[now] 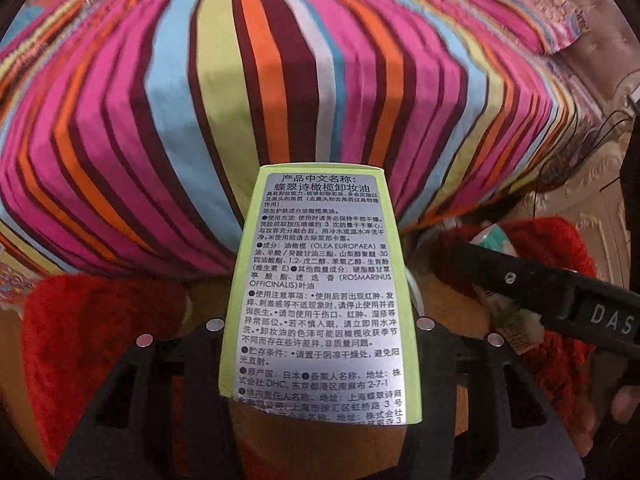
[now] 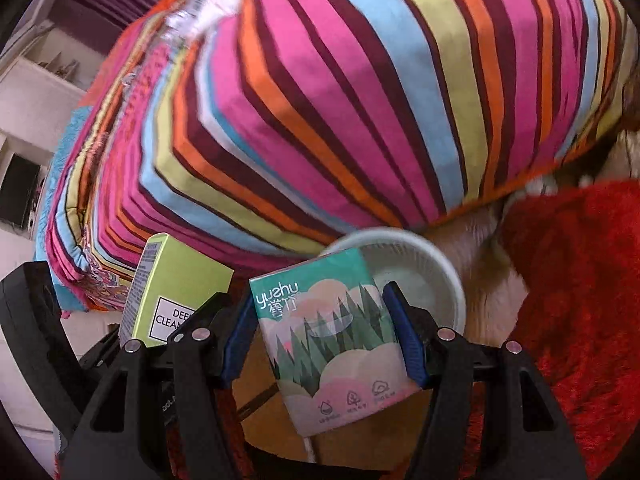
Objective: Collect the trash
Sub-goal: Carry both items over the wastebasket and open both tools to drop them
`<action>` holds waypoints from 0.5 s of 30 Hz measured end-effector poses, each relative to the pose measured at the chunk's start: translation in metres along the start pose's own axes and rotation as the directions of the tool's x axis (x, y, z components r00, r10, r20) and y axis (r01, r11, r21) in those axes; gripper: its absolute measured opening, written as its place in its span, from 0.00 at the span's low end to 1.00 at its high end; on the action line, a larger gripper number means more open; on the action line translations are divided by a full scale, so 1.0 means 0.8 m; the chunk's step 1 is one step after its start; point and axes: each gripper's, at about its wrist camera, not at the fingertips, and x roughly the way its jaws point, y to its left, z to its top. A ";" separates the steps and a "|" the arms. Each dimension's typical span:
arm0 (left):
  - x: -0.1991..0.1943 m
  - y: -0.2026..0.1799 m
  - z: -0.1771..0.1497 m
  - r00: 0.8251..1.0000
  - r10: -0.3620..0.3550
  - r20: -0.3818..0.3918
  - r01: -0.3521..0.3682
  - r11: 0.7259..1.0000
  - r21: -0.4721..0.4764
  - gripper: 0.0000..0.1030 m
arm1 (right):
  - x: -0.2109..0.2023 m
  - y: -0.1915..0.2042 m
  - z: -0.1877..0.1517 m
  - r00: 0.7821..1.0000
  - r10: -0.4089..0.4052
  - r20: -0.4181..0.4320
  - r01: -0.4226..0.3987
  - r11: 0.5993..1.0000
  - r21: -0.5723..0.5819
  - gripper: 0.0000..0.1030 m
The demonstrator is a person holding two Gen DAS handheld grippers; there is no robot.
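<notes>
My left gripper (image 1: 320, 322) is shut on a lime-green carton (image 1: 320, 296) with a silver label of printed text, held upright in front of the striped bed. The same carton shows at lower left in the right wrist view (image 2: 176, 288). My right gripper (image 2: 320, 336) is shut on a green and pink tissue pack (image 2: 332, 336) between its blue pads (image 2: 404, 336). A white paper bowl (image 2: 420, 276) lies on the floor just behind the pack. The right gripper's black body (image 1: 560, 304) crosses the left wrist view at right.
A bed with a bright striped cover (image 1: 280, 100) fills the space ahead in both views (image 2: 340, 100). A red shaggy rug (image 2: 580, 300) lies on the floor at right, and also shows in the left wrist view (image 1: 92, 340). White shelving (image 2: 36, 92) stands far left.
</notes>
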 end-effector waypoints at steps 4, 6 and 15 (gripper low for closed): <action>0.028 0.004 -0.003 0.996 -0.021 -0.085 0.019 0.999 -0.032 0.47 | 0.023 -0.016 -0.001 0.997 0.011 -0.083 -0.005 0.997 0.072 0.57; 0.039 0.007 -0.004 0.993 -0.038 -0.114 0.033 0.998 -0.050 0.47 | 0.034 -0.020 0.000 0.993 0.013 -0.114 -0.001 0.995 0.100 0.58; 0.102 0.011 -0.008 0.955 -0.084 -0.284 0.050 0.991 -0.127 0.47 | 0.087 -0.051 0.003 0.973 -0.005 -0.231 0.060 0.971 0.232 0.58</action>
